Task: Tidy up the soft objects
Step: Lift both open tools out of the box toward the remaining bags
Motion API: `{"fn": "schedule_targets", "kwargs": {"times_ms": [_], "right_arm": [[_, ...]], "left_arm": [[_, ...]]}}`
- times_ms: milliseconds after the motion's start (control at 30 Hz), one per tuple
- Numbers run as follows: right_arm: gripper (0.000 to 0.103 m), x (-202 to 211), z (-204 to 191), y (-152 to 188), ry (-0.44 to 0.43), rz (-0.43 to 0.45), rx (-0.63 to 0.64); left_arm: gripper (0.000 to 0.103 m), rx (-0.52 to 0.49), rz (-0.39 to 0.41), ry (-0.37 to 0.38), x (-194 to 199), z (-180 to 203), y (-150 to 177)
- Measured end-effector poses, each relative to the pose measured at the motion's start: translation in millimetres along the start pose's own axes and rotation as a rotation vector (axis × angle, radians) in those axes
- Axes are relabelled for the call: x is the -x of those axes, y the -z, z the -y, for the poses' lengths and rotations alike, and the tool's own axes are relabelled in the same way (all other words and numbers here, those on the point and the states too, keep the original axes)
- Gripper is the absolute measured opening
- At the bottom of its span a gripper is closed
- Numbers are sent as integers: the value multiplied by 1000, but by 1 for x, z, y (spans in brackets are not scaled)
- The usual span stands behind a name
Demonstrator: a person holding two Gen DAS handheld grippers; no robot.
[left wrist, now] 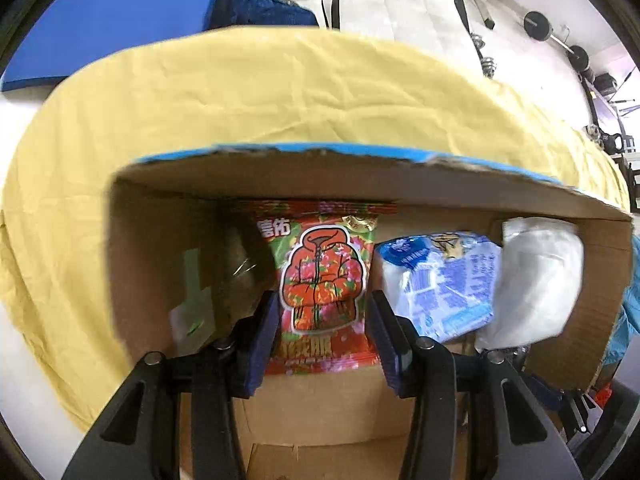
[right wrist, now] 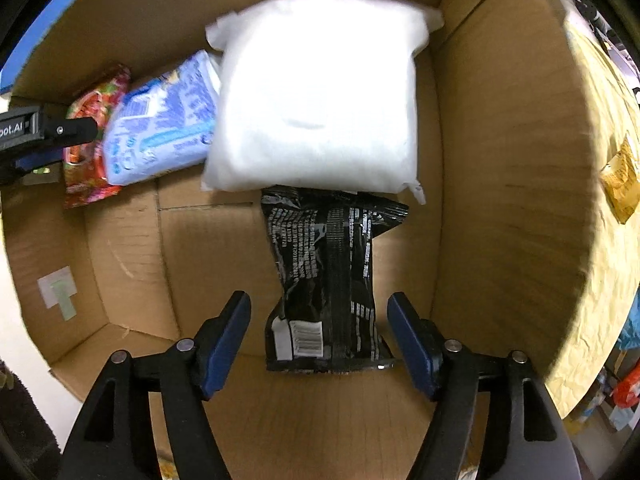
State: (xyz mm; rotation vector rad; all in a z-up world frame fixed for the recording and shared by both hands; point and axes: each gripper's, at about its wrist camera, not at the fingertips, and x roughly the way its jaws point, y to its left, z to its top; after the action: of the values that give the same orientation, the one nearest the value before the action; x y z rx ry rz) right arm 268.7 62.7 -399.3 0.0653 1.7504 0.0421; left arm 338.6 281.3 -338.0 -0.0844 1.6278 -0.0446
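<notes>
A cardboard box (left wrist: 168,240) (right wrist: 500,200) holds soft packs. My left gripper (left wrist: 322,304) is inside it, jaws open on either side of a red floral snack pack (left wrist: 324,280) without clearly pressing it. A blue-and-white tissue pack (left wrist: 440,284) and a white soft pack (left wrist: 536,280) lie to its right. My right gripper (right wrist: 320,312) is open over a black snack pack (right wrist: 328,280) lying on the box floor; its pads stand apart from the pack. The white pack (right wrist: 316,108), tissue pack (right wrist: 160,128) and red pack (right wrist: 94,120) lie beyond. The left gripper's body (right wrist: 44,132) shows at left.
The box sits on a yellow cloth (left wrist: 240,92) (right wrist: 600,260). A small yellow packet (right wrist: 620,180) lies on the cloth right of the box. A blue mat (left wrist: 100,20) and dark blue fabric (left wrist: 256,4) lie beyond the cloth.
</notes>
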Motion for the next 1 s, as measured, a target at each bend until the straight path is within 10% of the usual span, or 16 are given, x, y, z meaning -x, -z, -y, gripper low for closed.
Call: {"fn": "schedule_targets", "kwargs": {"times_ms": [367, 600, 1000], "right_arm": [[74, 65, -12, 18, -13, 115, 26], [94, 82, -18, 35, -6, 192, 57], [100, 115, -12, 79, 7, 303, 88]], "left_arm": [[52, 14, 162, 46, 75, -10, 61], [97, 14, 236, 33, 94, -4, 97], [97, 18, 332, 5, 123, 19, 144]]}}
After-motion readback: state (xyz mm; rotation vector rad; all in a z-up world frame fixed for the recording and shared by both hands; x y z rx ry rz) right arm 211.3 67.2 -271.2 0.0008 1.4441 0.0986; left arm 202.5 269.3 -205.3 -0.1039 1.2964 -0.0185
